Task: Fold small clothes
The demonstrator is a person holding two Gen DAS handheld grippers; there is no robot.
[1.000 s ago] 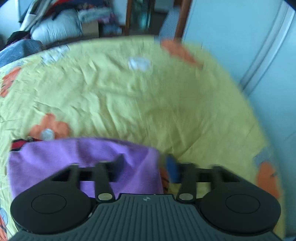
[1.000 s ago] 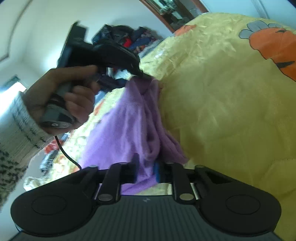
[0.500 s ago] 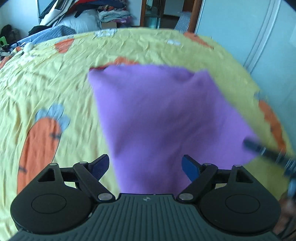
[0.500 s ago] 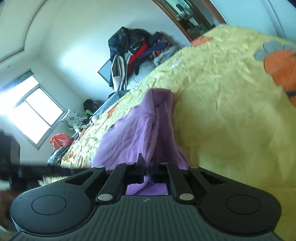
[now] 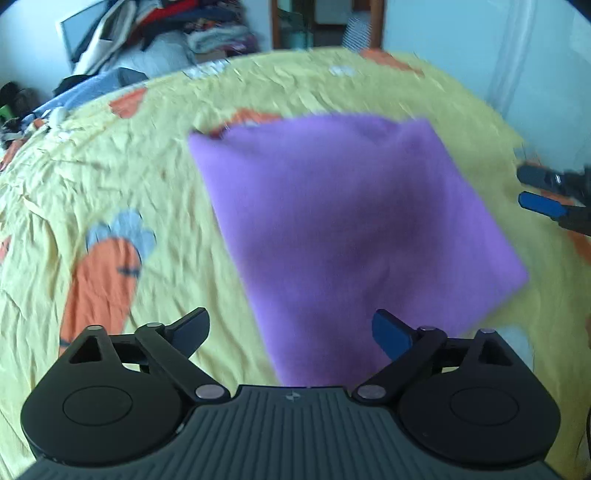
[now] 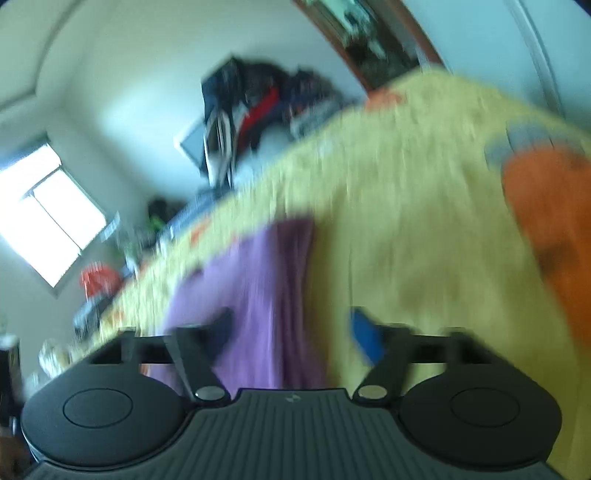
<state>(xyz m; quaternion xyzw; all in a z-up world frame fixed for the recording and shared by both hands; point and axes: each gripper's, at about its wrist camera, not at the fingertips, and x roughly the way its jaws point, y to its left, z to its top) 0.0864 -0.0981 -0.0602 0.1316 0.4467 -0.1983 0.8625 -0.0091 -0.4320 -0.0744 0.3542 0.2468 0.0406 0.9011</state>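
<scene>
Purple cloth (image 5: 343, 221) lay flat on the yellow bedsheet (image 5: 110, 155), folded into a rough square, its near corner reaching down between the fingers of the left gripper (image 5: 291, 328). Left jaws stood wide and had just been opening further; neither pad pressed the fabric, and the cloth passed under the gap nearer the blue-padded right finger (image 5: 391, 332) than the dark left finger (image 5: 188, 326). Orange carrot print (image 5: 103, 280) sat on the sheet beyond and outside the left finger.

Right gripper (image 6: 291, 332), seen in its own blurred view, also stood wide, jaws just having sprung apart. The cloth (image 6: 258, 288) ran forward from between its fingers, closer to the dark left finger (image 6: 221, 325); the blue right finger (image 6: 364, 339) lay over bare sheet (image 6: 406, 229). No pad was seen pinching it. In the left wrist view the same gripper's tips (image 5: 543, 192) showed at the far right, parted, just off the cloth's right edge.

Heap of clothes (image 5: 177, 33) was piled beyond the bed's far side, ahead of the left fingers.
</scene>
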